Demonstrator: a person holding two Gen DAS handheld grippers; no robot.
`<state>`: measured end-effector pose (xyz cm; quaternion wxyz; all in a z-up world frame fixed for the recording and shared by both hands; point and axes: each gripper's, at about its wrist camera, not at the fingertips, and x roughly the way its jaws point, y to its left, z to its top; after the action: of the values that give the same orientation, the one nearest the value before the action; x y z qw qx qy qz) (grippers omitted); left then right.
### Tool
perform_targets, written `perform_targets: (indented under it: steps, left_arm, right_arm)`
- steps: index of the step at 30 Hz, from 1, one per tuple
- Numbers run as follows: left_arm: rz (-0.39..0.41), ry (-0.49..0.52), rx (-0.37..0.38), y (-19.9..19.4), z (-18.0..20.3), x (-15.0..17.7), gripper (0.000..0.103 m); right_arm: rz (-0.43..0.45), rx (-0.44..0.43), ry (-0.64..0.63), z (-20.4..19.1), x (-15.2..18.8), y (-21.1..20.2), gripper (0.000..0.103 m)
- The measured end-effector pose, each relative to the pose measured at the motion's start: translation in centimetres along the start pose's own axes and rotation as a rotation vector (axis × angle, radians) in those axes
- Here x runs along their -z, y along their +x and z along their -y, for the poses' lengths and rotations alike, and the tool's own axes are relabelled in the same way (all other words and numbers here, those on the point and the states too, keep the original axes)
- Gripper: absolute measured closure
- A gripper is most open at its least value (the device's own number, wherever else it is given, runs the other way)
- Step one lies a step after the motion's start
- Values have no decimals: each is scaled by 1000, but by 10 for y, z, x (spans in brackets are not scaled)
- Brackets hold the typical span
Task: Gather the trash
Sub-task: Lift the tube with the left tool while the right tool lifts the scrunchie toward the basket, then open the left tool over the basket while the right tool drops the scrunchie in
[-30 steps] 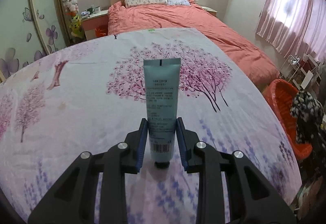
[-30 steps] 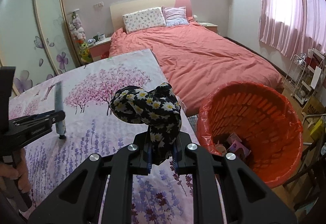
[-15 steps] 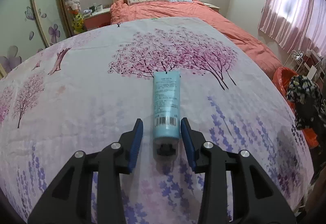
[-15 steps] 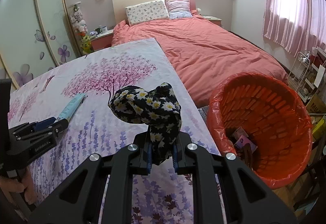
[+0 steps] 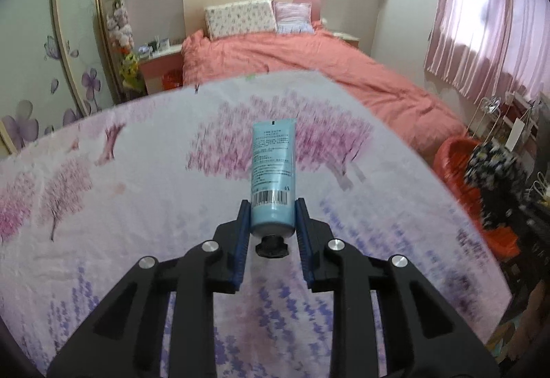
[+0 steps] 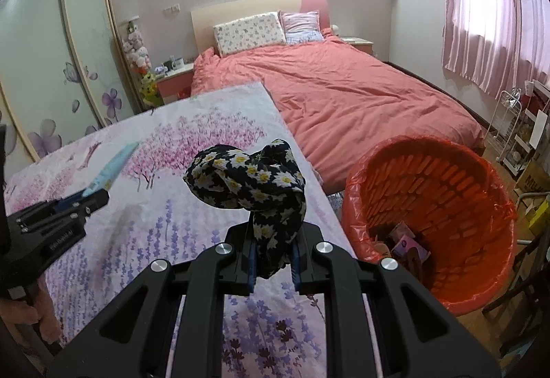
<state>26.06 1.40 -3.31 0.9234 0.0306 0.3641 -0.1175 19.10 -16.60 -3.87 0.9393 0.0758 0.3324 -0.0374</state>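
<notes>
Orange bin (image 6: 481, 206) beside table already holds some scraps; my left gripper (image 5: 271, 226) clamps blue tube (image 5: 273, 168) above floral tablecloth (image 5: 103, 206), my right gripper (image 6: 273, 261) pinches daisy-print cloth (image 6: 251, 178), both undropped.

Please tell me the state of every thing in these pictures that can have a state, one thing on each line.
left gripper: shut on the tube.
blue tube: held near its black cap, pointing forward above the table.
right gripper: shut on the cloth.
floral cloth: bunched, held up over the table edge.
orange bin: open, lined with a bag, some trash at the bottom.
</notes>
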Motion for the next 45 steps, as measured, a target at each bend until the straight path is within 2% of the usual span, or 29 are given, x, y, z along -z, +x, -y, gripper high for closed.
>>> perform_targets:
  steps: [9,17,25,35,38,40,41,45]
  left_arm:
    - [89,33,78,-45,40,-21,77]
    - [115,92,170,-58,95,-29,77]
    - [110,155,278,-46,162,-30,77]
    - [51,220,394,-4,240,-27,77]
    - [17,227,417,16,255,-27,76]
    - [-10,224,405,31,260,-26,72]
    - [-20,221,403,36,262,-25,68]
    - [-41,220,375,49,259,-21,65]
  right_arm:
    - [69,14,52,26,-5,-31,88]
    - [104,69,124,65,-8,-50,88]
    - [94,128,206,113,-6,-47,88]
    - [64,148,306,168,-7,-21,88]
    - [51,123,354,188,-8,-10,80]
    - [48,112,384,195,-5,-10,62]
    - [44,99,404,201,-5,-6,58]
    - [30,91,420,207,-2,-3,49]
